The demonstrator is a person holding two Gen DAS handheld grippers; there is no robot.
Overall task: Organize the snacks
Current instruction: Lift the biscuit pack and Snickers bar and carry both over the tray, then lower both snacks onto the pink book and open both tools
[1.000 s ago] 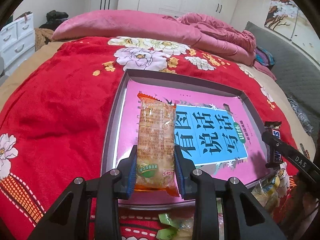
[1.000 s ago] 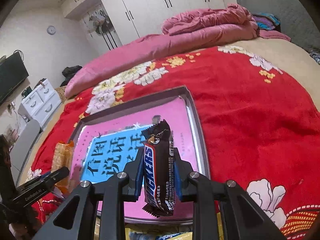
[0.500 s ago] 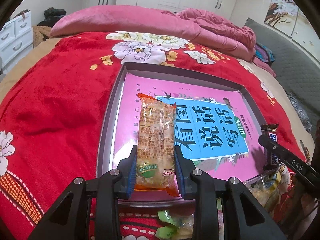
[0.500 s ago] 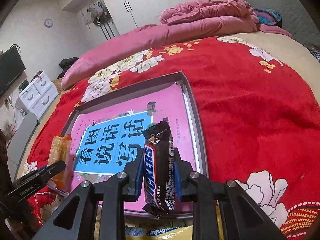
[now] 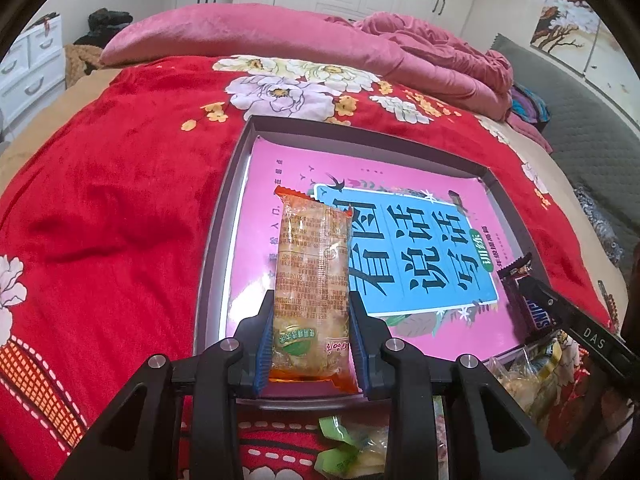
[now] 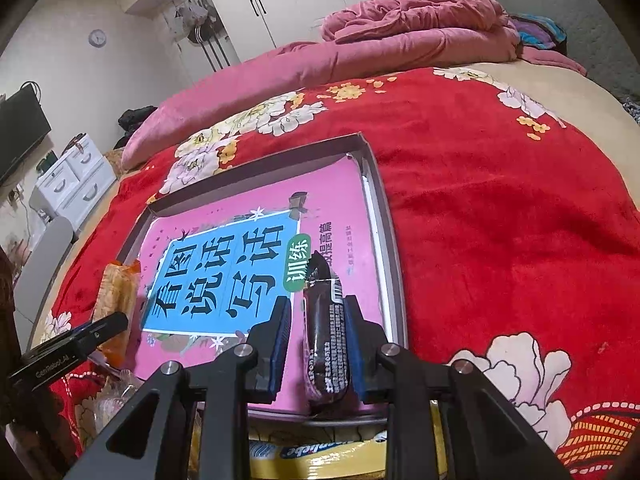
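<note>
A shallow grey tray (image 5: 224, 216) lies on a red flowered blanket (image 5: 112, 208), with a pink and blue book (image 5: 420, 256) flat inside it. The left gripper (image 5: 311, 344) hangs over the tray's near left corner, jaws pinching the sides of a clear orange-edged snack packet (image 5: 312, 280). The right gripper (image 6: 317, 344) is above the tray's near right corner. A dark chocolate bar (image 6: 326, 344) stands between its jaws against the right pad; a gap shows at the left pad, so I cannot tell how firmly it is gripped. More wrapped snacks (image 5: 348, 448) lie just beside the tray's near edge, mostly hidden behind the grippers and too cut off to identify.
</note>
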